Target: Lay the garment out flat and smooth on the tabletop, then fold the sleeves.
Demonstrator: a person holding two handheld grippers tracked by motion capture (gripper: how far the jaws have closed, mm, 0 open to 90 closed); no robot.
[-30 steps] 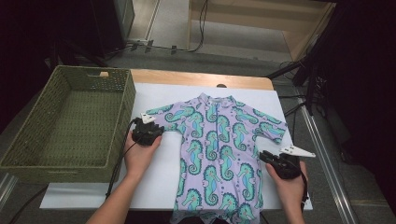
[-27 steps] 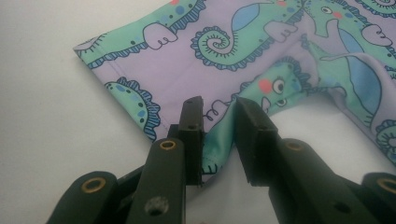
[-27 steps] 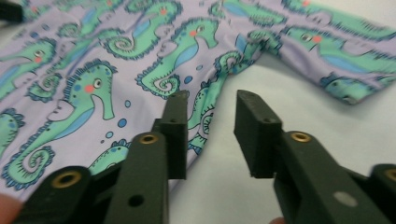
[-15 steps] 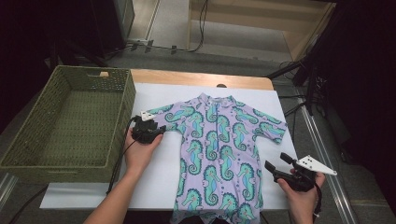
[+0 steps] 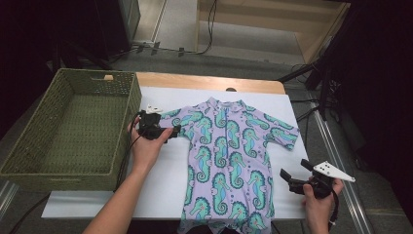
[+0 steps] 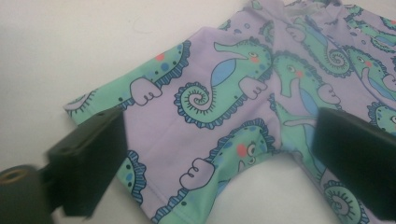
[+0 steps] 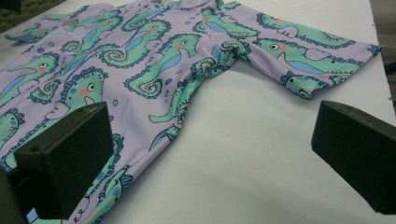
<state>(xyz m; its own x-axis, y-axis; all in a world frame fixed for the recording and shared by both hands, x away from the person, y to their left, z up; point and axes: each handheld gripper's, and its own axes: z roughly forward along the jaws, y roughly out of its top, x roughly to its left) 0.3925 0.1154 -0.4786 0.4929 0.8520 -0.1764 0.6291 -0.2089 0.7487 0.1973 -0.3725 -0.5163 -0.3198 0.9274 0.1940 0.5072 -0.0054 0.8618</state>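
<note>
The wicker basket (image 5: 68, 131) sits empty at the table's left. The seahorse romper (image 5: 229, 156) lies spread flat on the white sheet (image 5: 160, 190), not yet folded. The left gripper (image 5: 163, 130), just released, hovers over its sleeve; the right gripper (image 5: 291, 180), jaws just spread wide, holds nothing.

romper (image 5: 226, 161): lilac ground, teal-green seahorses with blue bellies, pink cheek dots, dark outlines
basket (image 5: 29, 146): olive-green weave
bench (image 5: 160, 190): white top, light wood edge at the far side
left gripper (image 5: 165, 132): black
right gripper (image 5: 291, 176): black, grey plate on top
</note>
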